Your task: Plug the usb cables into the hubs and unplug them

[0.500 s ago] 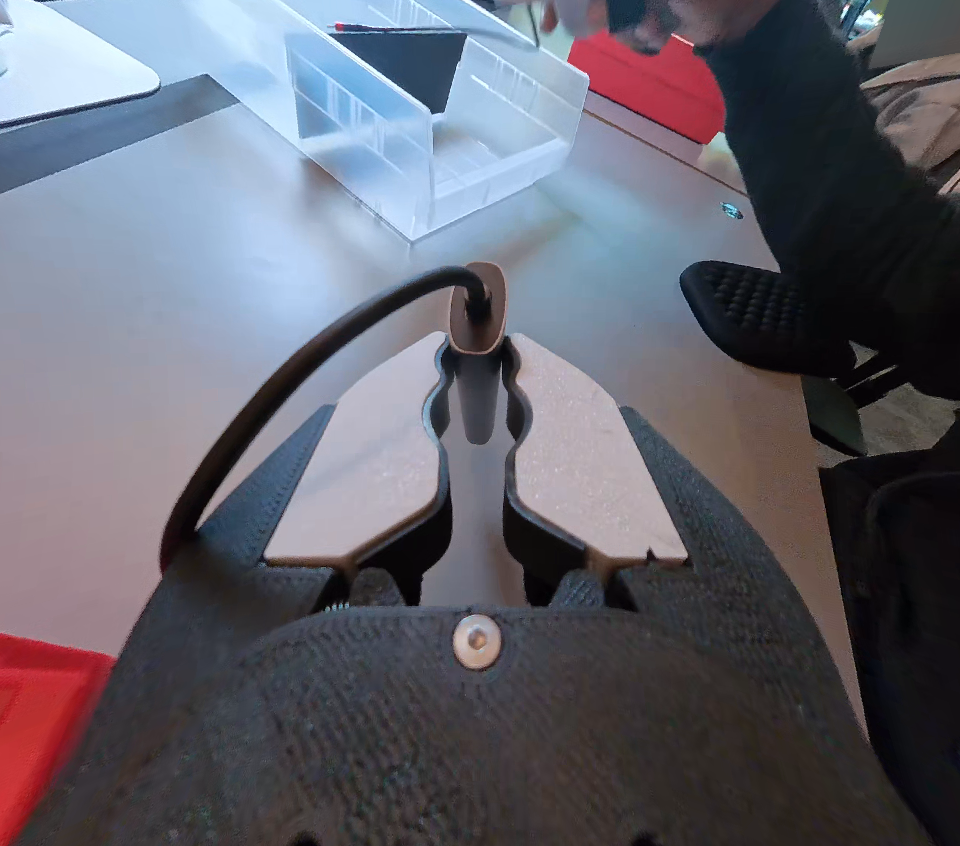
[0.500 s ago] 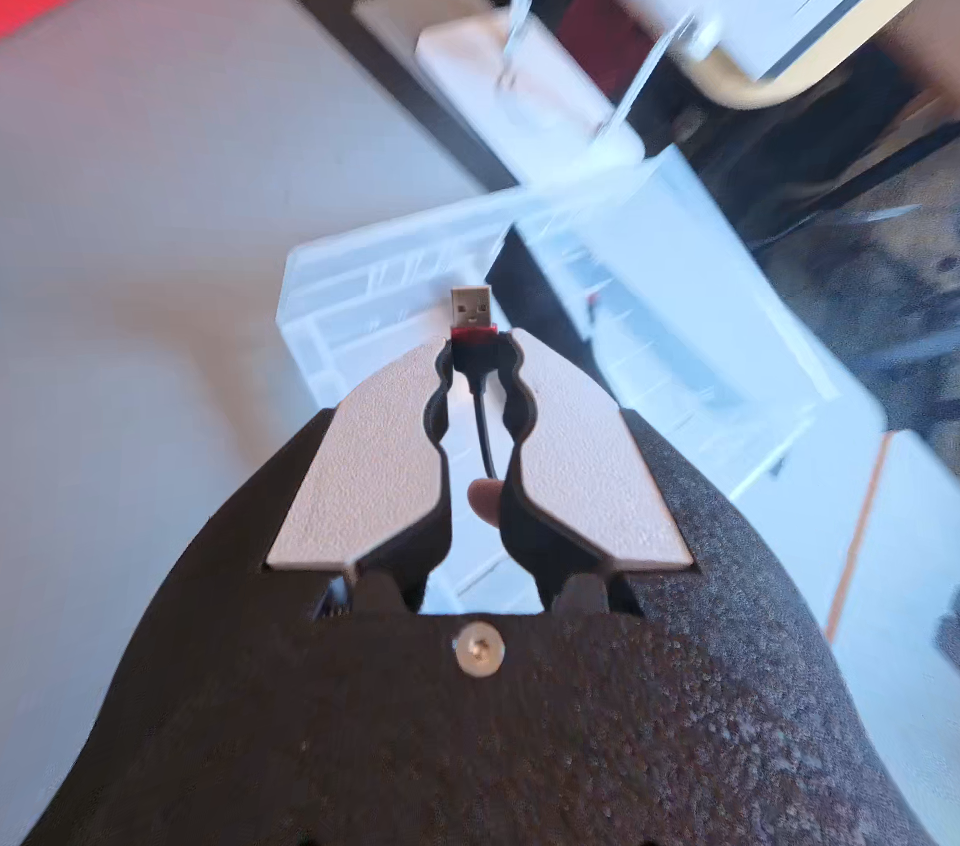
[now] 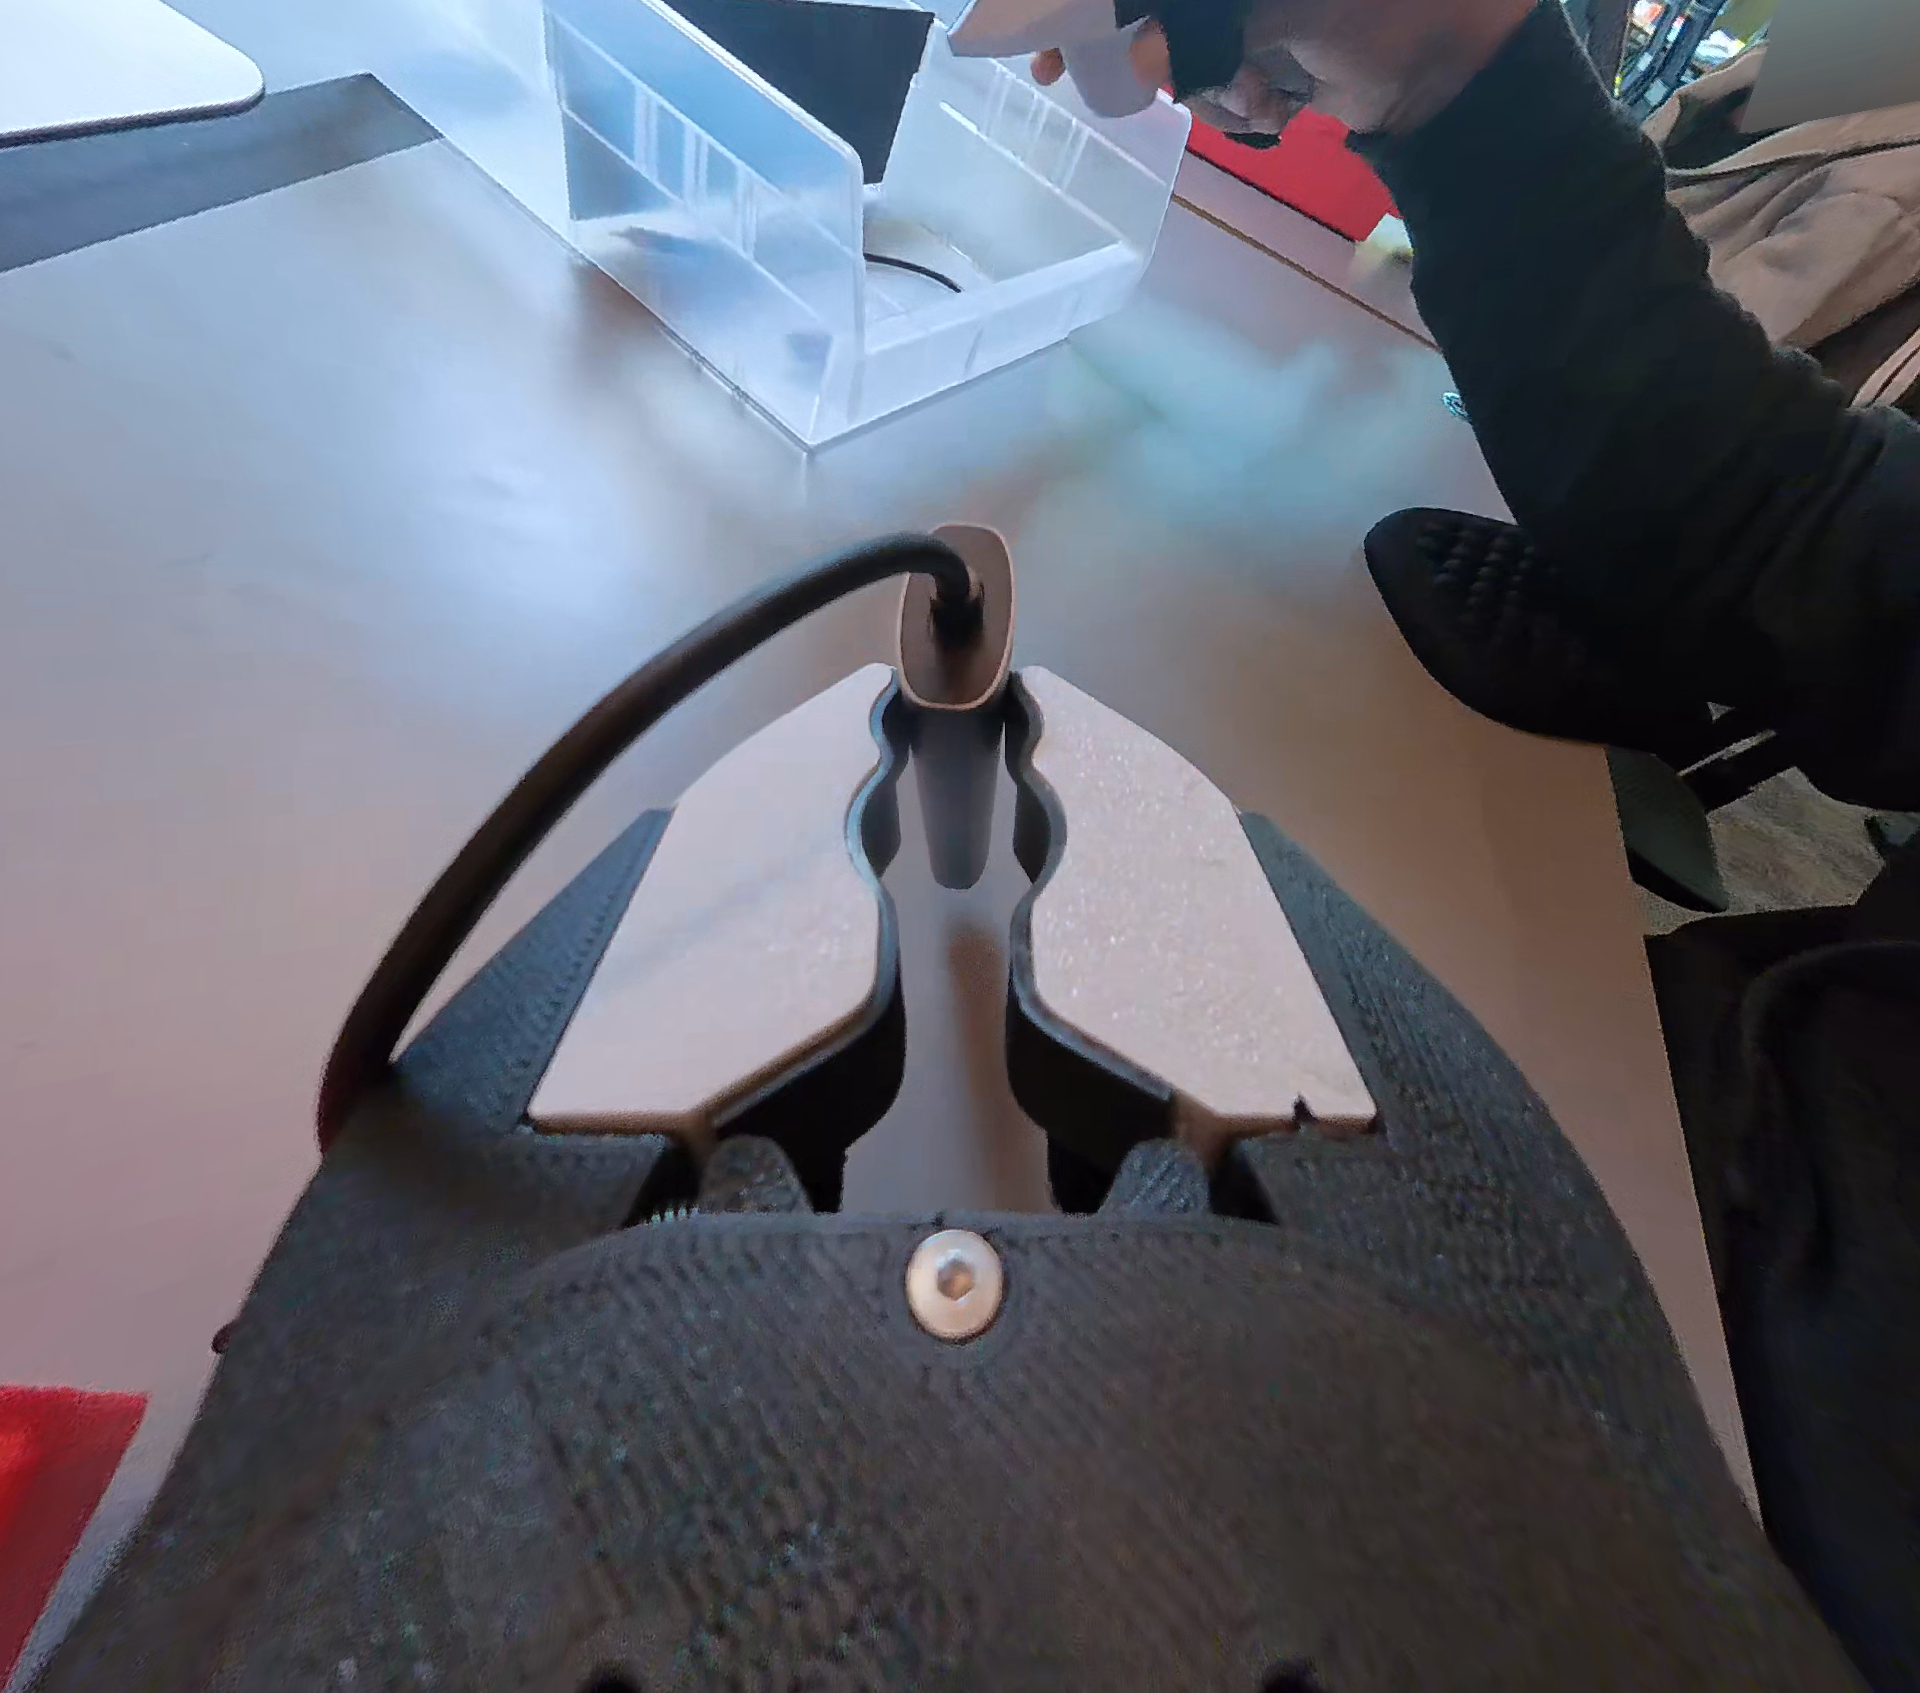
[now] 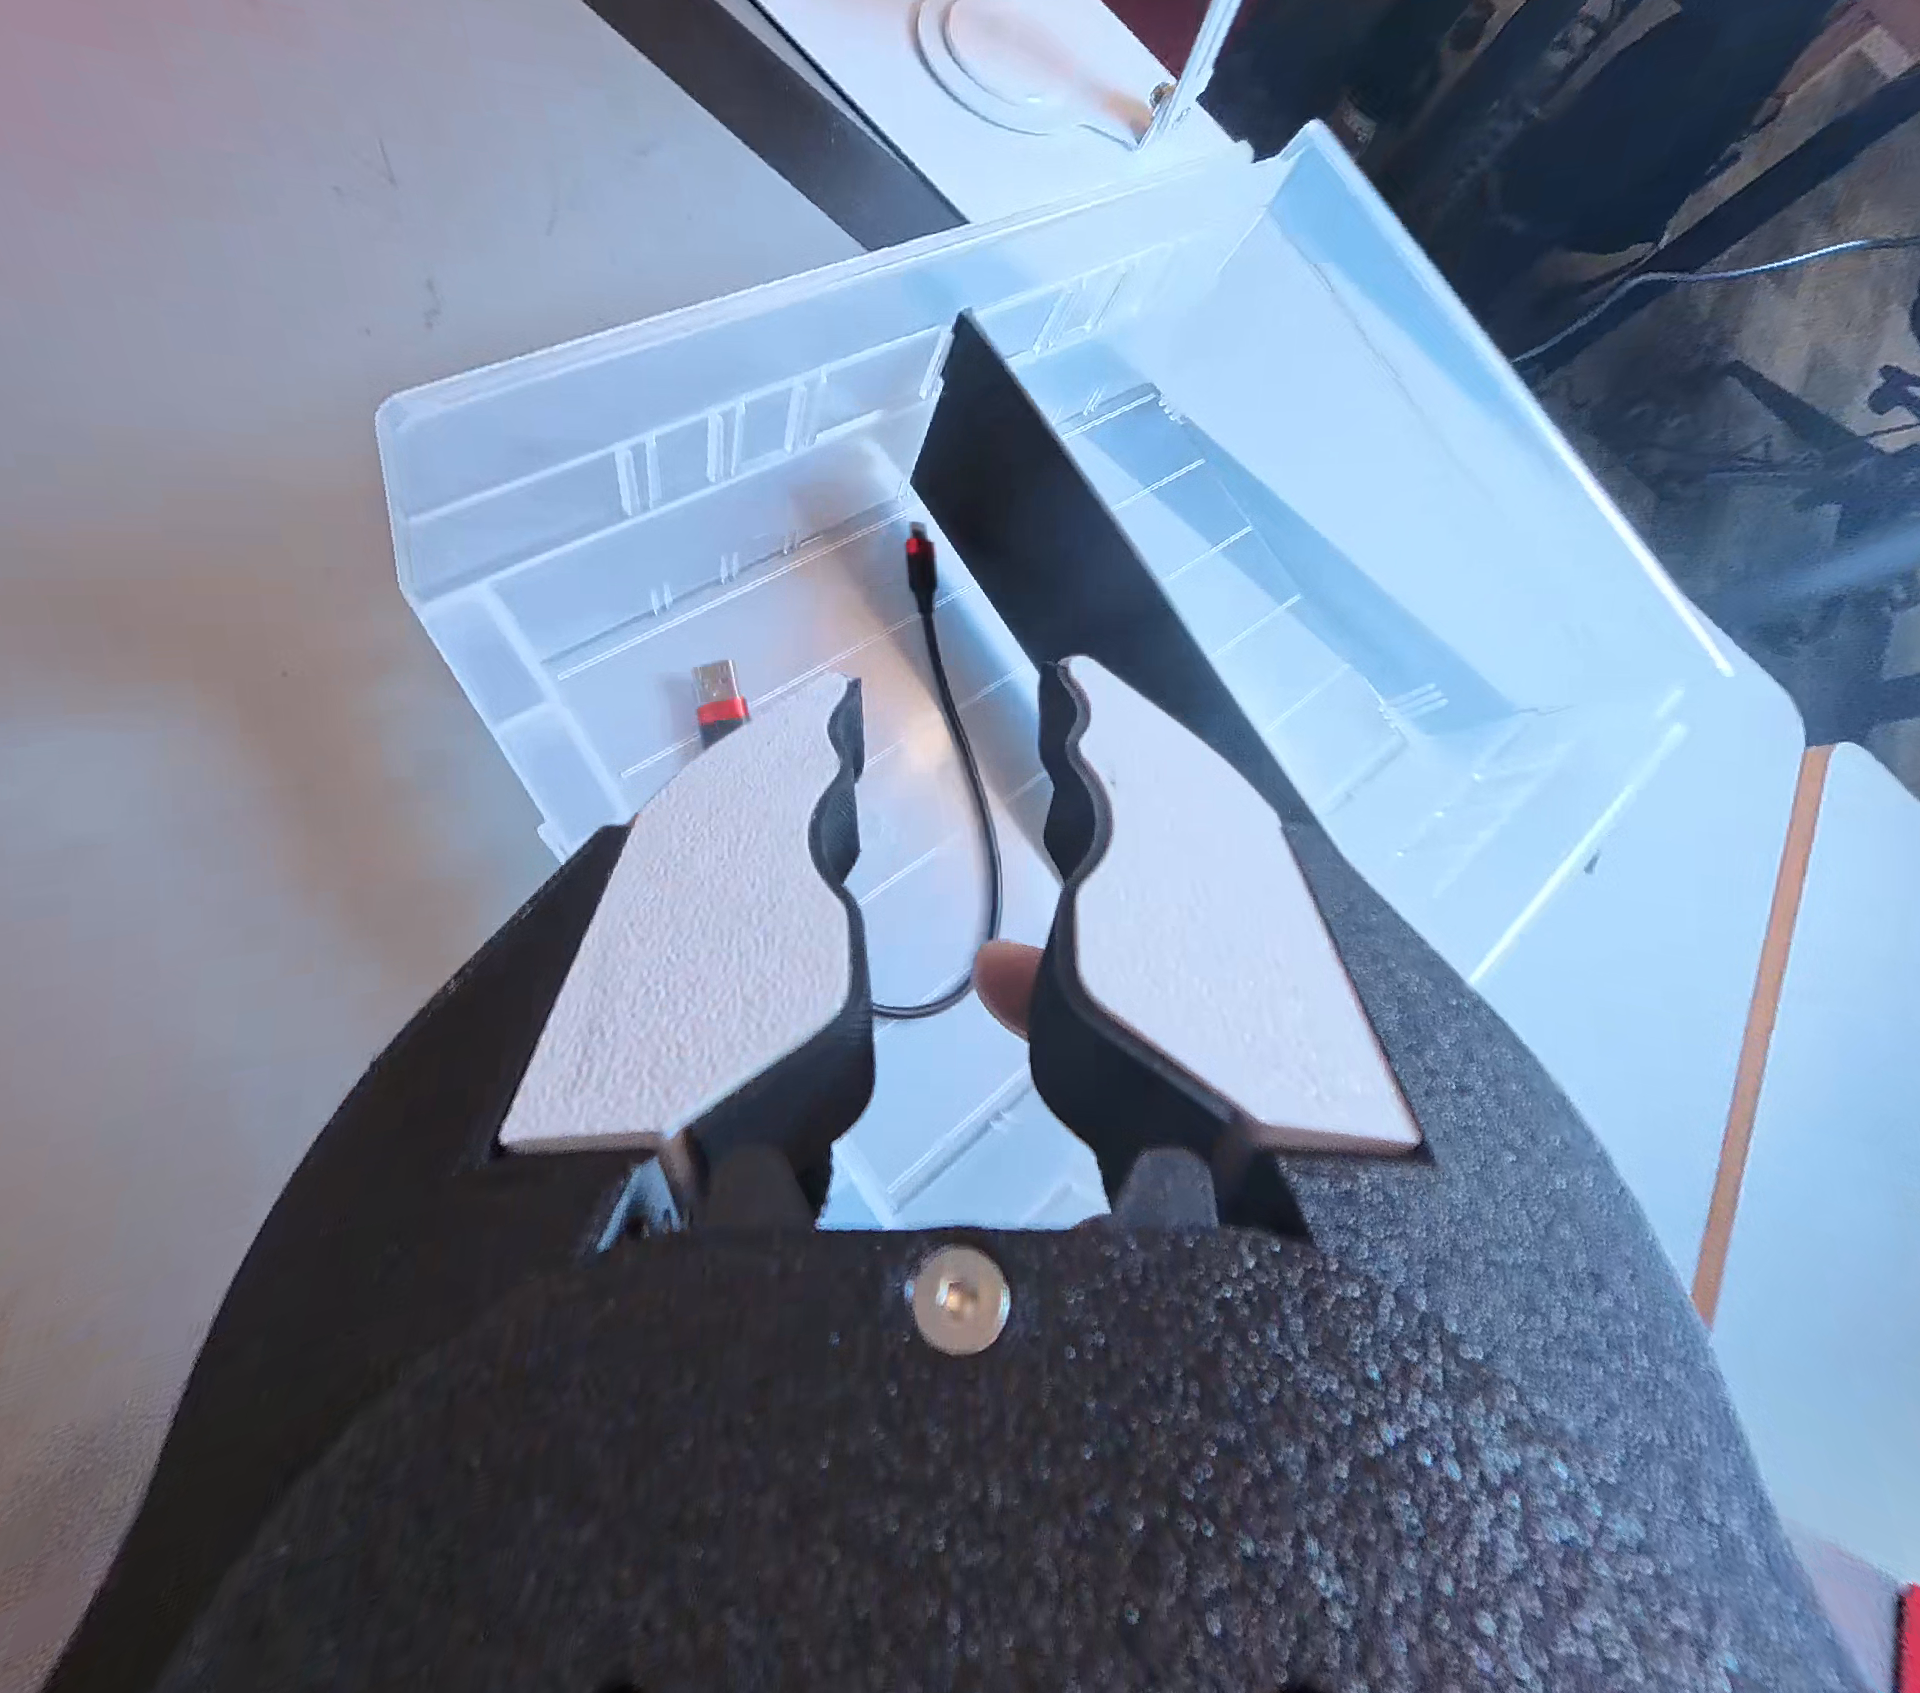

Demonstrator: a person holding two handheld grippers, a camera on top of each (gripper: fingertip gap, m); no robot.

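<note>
The left gripper (image 3: pixel 951 687) is pinched on the hub (image 3: pixel 954 646), held on end between its tips, the hub's black lead (image 3: pixel 582 770) looping back to its left. The right gripper (image 4: pixel 951 708) is now spread and empty; half a second ago it pinched the red-collared plug. That USB cable (image 4: pixel 961 770) now lies below and just ahead of its tips in the clear bin (image 4: pixel 623 438), one plug (image 4: pixel 719 698) left of the left finger, the other end (image 4: pixel 918 554) farther ahead by the black divider (image 4: pixel 1049 563). I judge this cable unplugged and put away. Only the right wrist view shows both plugs; the left wrist view shows the right gripper hanging over the bin, far ahead.
</note>
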